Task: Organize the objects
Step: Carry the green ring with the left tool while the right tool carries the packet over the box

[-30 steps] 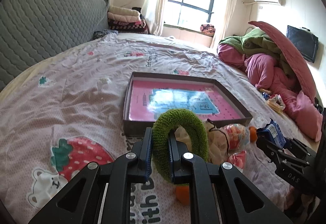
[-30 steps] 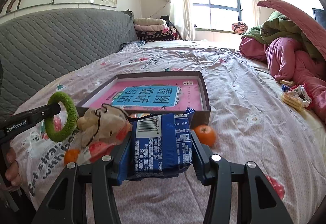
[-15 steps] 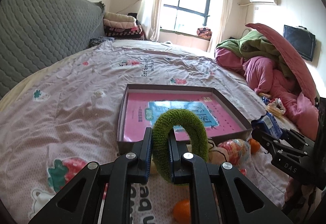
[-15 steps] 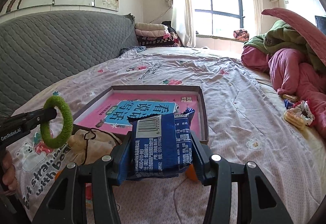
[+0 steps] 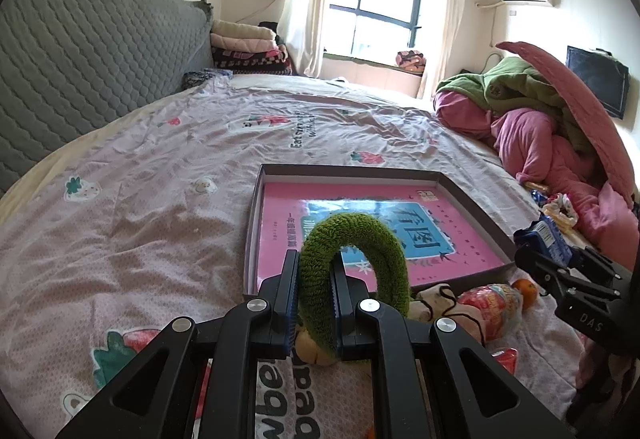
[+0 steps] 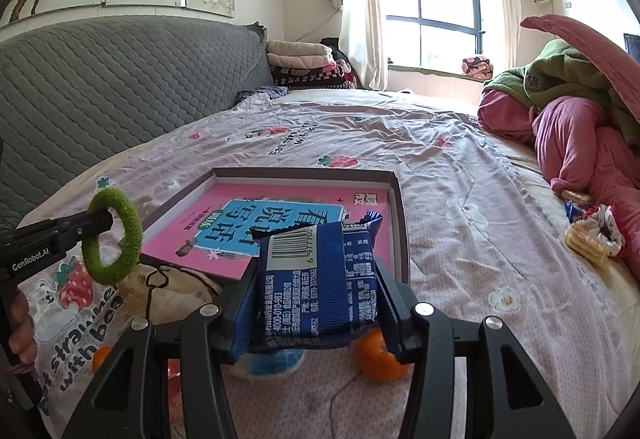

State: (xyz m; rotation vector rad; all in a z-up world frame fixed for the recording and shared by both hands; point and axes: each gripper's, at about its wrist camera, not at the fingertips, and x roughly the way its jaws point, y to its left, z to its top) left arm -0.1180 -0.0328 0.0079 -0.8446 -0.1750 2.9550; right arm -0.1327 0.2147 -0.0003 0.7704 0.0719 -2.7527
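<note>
- Since a second ago both grippers have risen and come forward toward the box (image 5: 472,199); its near wall, which then stood ahead of both loads, now sits under them in both views.
- The left gripper (image 5: 316,279) is clamped on the green ring (image 5: 356,271), which hangs above the near edge of the box, over the pink book (image 5: 360,223) lying inside.
- The right gripper (image 6: 316,279) is clenched on the blue packet (image 6: 320,279), held above the near right corner of the box.
- The ring is pinched at one side only; I judge it could swing or roll out over the low wall once let go.
- The packet is slick and soft, so it may slide on the glossy book cover.
- Both loads head for the same near edge, so the grippers could bump.
- Just before the box lie a cloth pouch (image 6: 176,287), a snack bag (image 5: 492,303) and oranges (image 6: 380,359); a low pass could knock them.
</note>
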